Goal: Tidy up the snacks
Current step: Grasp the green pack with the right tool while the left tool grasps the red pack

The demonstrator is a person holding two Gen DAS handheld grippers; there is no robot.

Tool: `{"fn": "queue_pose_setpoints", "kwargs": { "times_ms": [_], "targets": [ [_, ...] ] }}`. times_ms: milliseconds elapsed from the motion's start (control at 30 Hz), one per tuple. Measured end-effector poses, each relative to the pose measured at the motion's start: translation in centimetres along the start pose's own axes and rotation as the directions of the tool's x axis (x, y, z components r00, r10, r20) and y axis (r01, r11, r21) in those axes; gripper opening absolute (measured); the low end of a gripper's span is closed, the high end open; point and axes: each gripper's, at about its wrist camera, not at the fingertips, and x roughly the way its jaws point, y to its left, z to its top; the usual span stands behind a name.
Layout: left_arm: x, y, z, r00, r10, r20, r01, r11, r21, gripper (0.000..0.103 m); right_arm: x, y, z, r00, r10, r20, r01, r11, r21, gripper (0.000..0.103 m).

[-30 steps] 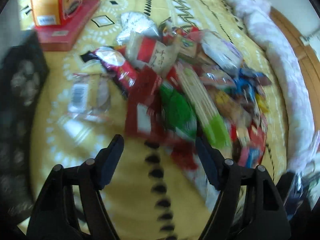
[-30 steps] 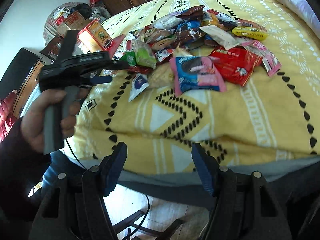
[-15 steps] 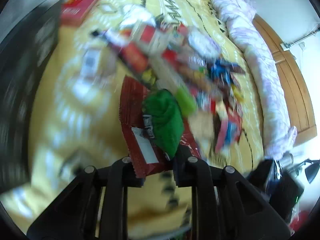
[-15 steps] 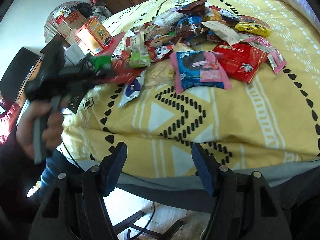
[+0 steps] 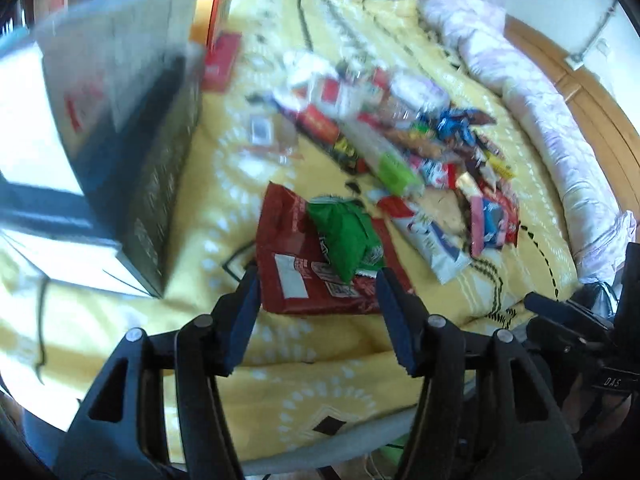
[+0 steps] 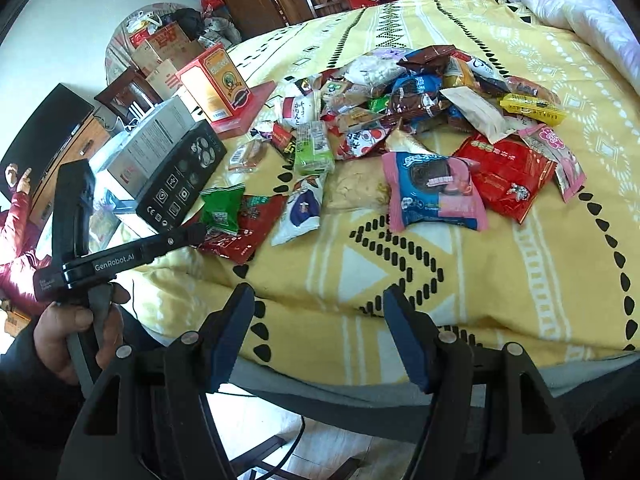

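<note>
Left wrist view shows the left hand-held gripper (image 5: 316, 312) with its jaws opening around a red packet (image 5: 296, 276) that carries a green packet (image 5: 344, 240); both lie on the yellow bedspread (image 5: 224, 200) beside a dark box (image 5: 152, 184), apart from the main snack pile (image 5: 400, 140), and the pads look clear of them. As a judgement, sorting has barely begun: two packets set aside, nearly everything else heaped mid-bed. Right wrist view adds what the blurred left one cannot: the person's hand (image 6: 72, 332) holding the left tool, individual wrappers such as the pink-and-blue biscuit pack (image 6: 432, 192), and the right hand-held gripper (image 6: 320, 336), jaws apart and empty over the bed edge.
</note>
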Motion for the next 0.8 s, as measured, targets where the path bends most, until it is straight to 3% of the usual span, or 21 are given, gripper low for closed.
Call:
{"fn": "queue_pose_setpoints", "kwargs": {
  "times_ms": [67, 200, 433, 500, 533, 567, 700, 800],
  "targets": [
    [-0.7, -0.3, 0.0, 0.999, 0.038, 0.021, -0.038, 0.999, 0.03, 0.06, 0.2, 0.6, 0.4, 1.0, 0.015, -0.003, -0.015, 1.0, -0.017, 0.07],
    [-1.8, 0.1, -0.8, 0.999, 0.043, 0.03, -0.044, 0.998, 0.042, 0.068, 1.7, 3.3, 2.5, 0.996, 0.084, 0.007, -0.083, 0.994, -0.077, 0.07],
    [-3.0, 1.8, -2.7, 0.998, 0.065, -0.001, -0.065, 0.998, 0.022, 0.07, 9.5, 8.1, 5.7, 0.986, 0.14, -0.092, -0.154, 0.974, -0.167, 0.07],
    [-3.1, 2.6, -3.0, 0.998, 0.069, -0.008, -0.069, 0.998, -0.004, 0.07, 12.2, 8.6, 5.8, 0.983, 0.118, -0.141, -0.142, 0.973, -0.182, 0.065],
    [-3.2, 3.0, -3.1, 0.997, 0.072, -0.008, -0.072, 0.997, -0.017, 0.07, 13.3, 8.5, 5.7, 0.984, 0.089, -0.155, -0.118, 0.974, -0.195, 0.049],
    [-3.3, 3.3, -3.2, 0.997, 0.073, -0.01, -0.073, 0.997, -0.024, 0.07, 13.7, 8.3, 5.8, 0.988, 0.053, -0.146, -0.083, 0.975, -0.208, 0.041],
    [-3.0, 4.4, -3.2, 0.998, 0.065, -0.021, -0.066, 0.997, -0.051, 0.07, 12.2, 5.2, 7.2, 0.997, -0.048, -0.067, 0.035, 0.983, -0.18, 0.038],
    [-2.4, 4.6, -3.0, 0.998, 0.053, -0.028, -0.055, 0.996, -0.065, 0.07, 9.8, 3.6, 8.1, 0.998, -0.051, -0.032, 0.045, 0.986, -0.159, 0.038]
  ]
}}
